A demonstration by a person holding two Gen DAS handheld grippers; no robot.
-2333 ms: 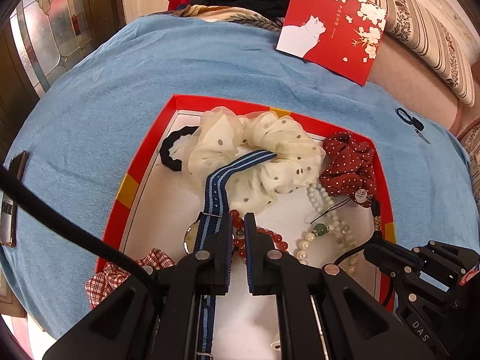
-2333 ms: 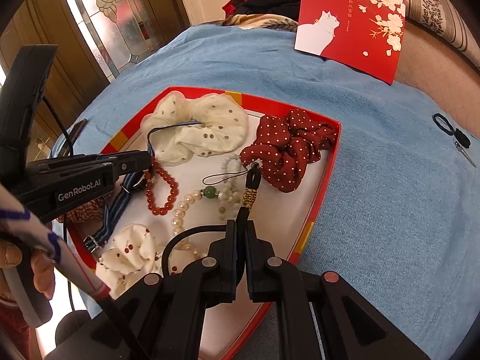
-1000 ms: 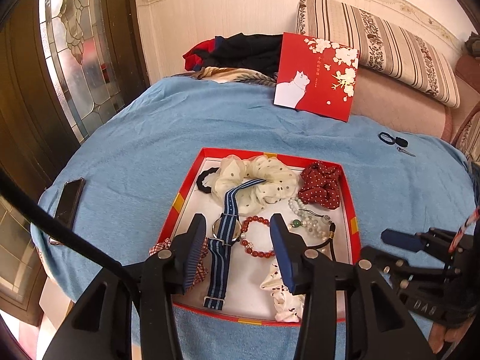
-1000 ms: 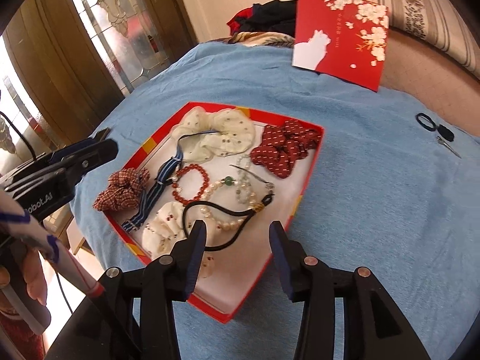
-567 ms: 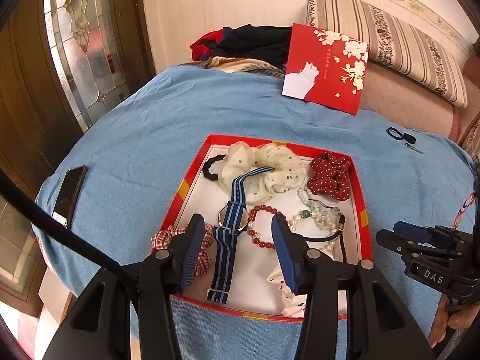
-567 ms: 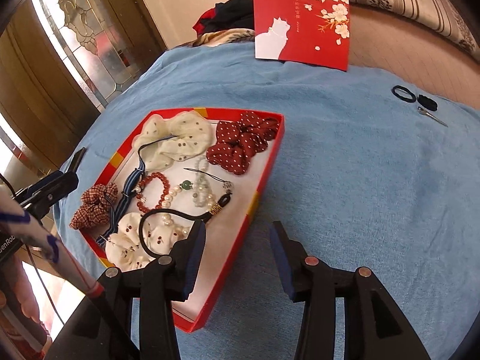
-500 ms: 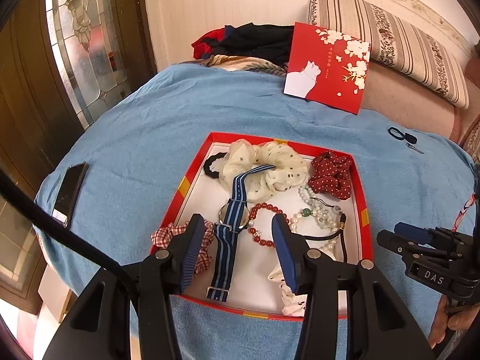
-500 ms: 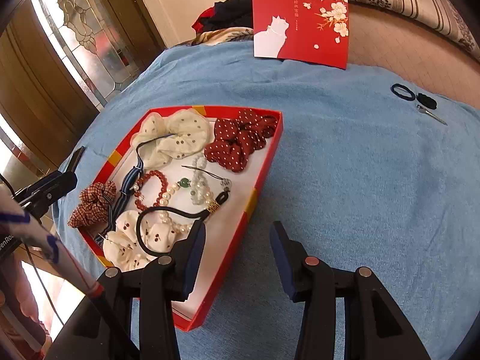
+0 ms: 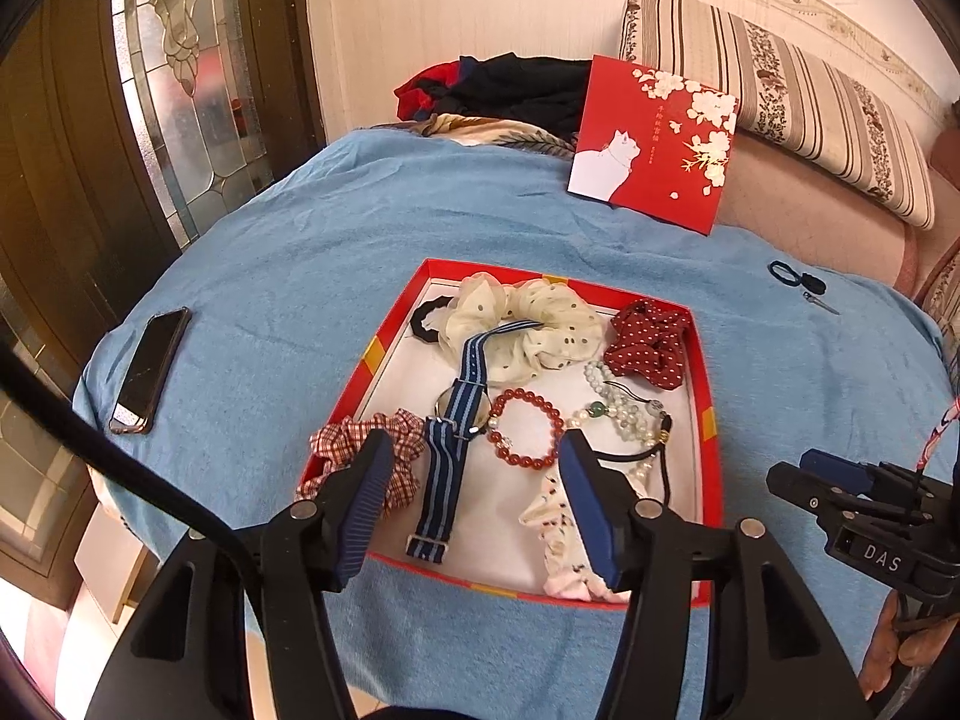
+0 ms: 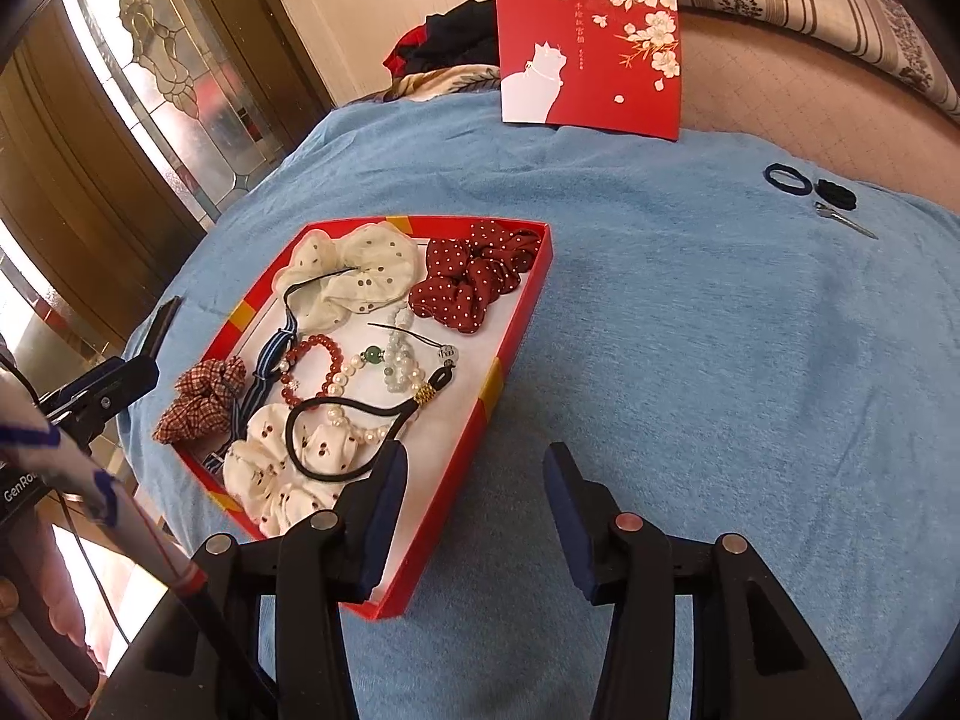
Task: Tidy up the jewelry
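Observation:
A red-rimmed box [image 9: 703, 420] [image 10: 516, 330] on the blue cloth holds a blue striped watch [image 9: 456, 414], a red bead bracelet [image 9: 525, 429] [image 10: 309, 369], a pearl strand with a green bead [image 9: 618, 411], a black cord loop [image 10: 336, 438], and cream [image 9: 528, 324], dark red [image 9: 648, 345] [image 10: 474, 276], plaid [image 9: 351, 456] and cherry-print [image 10: 276, 468] scrunchies. My left gripper [image 9: 474, 480] is open and empty above the box's near edge. My right gripper [image 10: 474, 480] is open and empty over the cloth beside the box's right rim.
A phone [image 9: 150, 369] lies on the cloth at the left. A red cat card [image 9: 654, 144] [image 10: 591, 48] leans at the back. Black hair ties [image 10: 804, 183] and a metal clip [image 10: 843, 219] lie far right. A striped cushion [image 9: 780, 90] is behind.
Both grippers opened, let go of the watch strap and the black cord, and drew back from the box. The right gripper has swung right, over the cloth.

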